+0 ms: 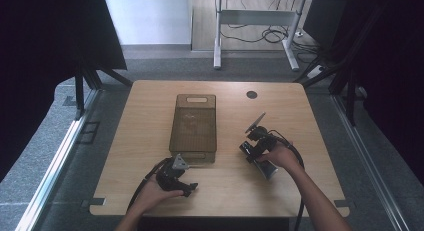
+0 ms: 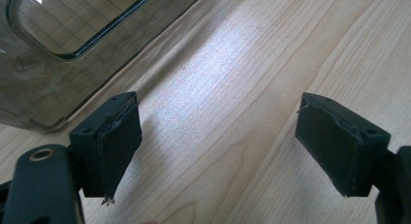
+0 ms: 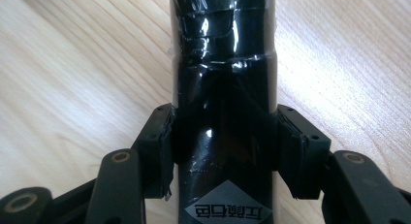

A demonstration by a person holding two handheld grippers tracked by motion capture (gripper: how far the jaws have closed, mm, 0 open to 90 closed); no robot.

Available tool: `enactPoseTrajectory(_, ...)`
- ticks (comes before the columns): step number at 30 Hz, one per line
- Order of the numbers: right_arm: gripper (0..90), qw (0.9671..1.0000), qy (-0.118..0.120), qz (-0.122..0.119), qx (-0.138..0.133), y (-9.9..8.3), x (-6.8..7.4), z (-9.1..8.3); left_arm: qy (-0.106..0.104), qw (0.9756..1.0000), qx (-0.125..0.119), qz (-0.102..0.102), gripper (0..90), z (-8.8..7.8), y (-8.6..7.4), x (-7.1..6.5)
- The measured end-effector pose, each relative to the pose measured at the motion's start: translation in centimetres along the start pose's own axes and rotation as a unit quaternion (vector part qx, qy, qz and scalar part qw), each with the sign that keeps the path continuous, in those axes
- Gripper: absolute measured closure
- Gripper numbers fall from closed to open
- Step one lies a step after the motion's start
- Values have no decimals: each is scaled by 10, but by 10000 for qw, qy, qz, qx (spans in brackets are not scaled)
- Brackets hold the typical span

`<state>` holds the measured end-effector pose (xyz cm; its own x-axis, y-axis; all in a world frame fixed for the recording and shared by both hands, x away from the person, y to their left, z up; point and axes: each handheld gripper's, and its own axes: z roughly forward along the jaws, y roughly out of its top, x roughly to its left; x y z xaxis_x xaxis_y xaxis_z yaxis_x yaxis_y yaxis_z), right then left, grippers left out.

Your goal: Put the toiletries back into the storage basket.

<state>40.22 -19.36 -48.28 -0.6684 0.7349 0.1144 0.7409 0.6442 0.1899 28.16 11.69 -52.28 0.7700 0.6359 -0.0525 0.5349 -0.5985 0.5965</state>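
Brown mesh basket (image 1: 193, 122) mid-table; left gripper (image 1: 176, 177) just before it; right gripper (image 1: 258, 142) at its right.

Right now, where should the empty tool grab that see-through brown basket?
Grip the near end wall of the translucent brown plastic basket, at its handle cutout. Come from the person's side: the open left tool already sits just before that end, and the thin rim fits between jaws.

Your forearms are bare, with no sleeves showing. Each hand-held gripper is matte black: the left hand-held gripper (image 1: 176, 179) carries a grey three-cornered plate on top, and a black cable loops back from its rear. The right hand-held gripper (image 3: 225, 153) has blocky pads with small screw holes, brass-coloured pivot rivets on its linkage arms behind them, and its own trailing black cable.
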Motion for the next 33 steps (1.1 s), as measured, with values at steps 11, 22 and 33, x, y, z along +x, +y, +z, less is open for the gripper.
enactPoseTrajectory(11,455,9994,258,53,-216,14,10,-24,-9,10000,0,10,170,-1,0,-1)
enactPoseTrajectory(22,455,9985,394,37,-385,32,21,-40,-16,10000,2,18,172,1,0,-1)
enactPoseTrajectory(33,455,9959,599,19,-679,43,27,-50,-11,10000,64,43,173,3,0,-2)
